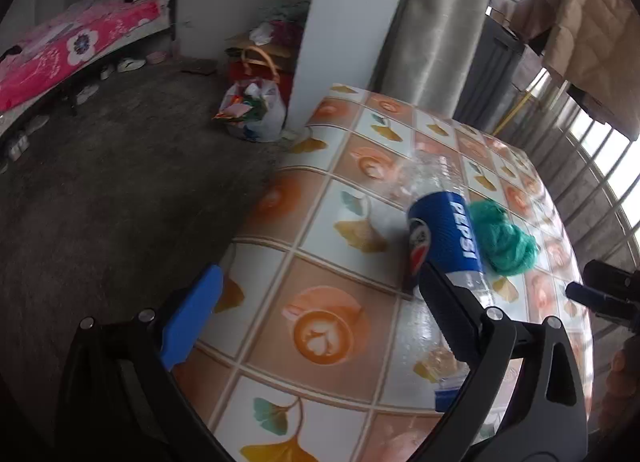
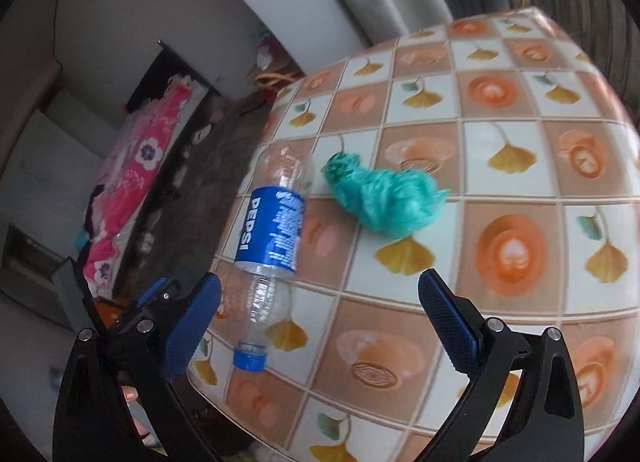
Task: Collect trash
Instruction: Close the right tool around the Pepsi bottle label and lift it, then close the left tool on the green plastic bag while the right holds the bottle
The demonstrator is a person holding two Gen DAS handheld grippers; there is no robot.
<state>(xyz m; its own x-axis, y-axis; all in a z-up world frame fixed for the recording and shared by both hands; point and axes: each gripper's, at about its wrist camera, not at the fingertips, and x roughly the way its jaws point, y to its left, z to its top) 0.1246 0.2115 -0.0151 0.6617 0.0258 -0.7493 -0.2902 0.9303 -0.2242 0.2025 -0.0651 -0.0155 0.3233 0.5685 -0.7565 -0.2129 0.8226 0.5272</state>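
Left gripper (image 1: 316, 298): black frame, blue pads, nearest the lens in the left wrist view. Jaws spread wide, nothing between them. Its right finger (image 1: 448, 310) overlaps the neck end of the bottle in the picture; whether it touches cannot be told.

Right gripper (image 2: 320, 302): same make, jaws likewise wide and empty, poised over the near edge of the table (image 2: 500, 110). Its tip also shows at the far right of the left wrist view (image 1: 592, 294).

Plastic bottle (image 2: 272, 238): clear, empty, blue Pepsi label, blue cap. Lies on its side at the table's left edge, cap toward the camera, base pointing away. In the left wrist view the bottle (image 1: 444, 234) lies to the right of centre.

Green plastic bag (image 2: 384, 198): crumpled into a wad, lying on the tabletop just right of the bottle's far half, close beside it; contact uncertain. Seen also in the left wrist view (image 1: 504, 238).

Table: covered with a glossy cloth printed in squares, orange coffee cups alternating with yellow ginkgo leaves.

Filled white carrier bag (image 1: 256, 110): on the floor beyond the table's far left corner, against a white pillar (image 1: 344, 14).

Bed (image 1: 68, 50): far left, pink flowered cover, shoes beneath.

Rolled grey mat (image 1: 436, 22): upright behind the table.
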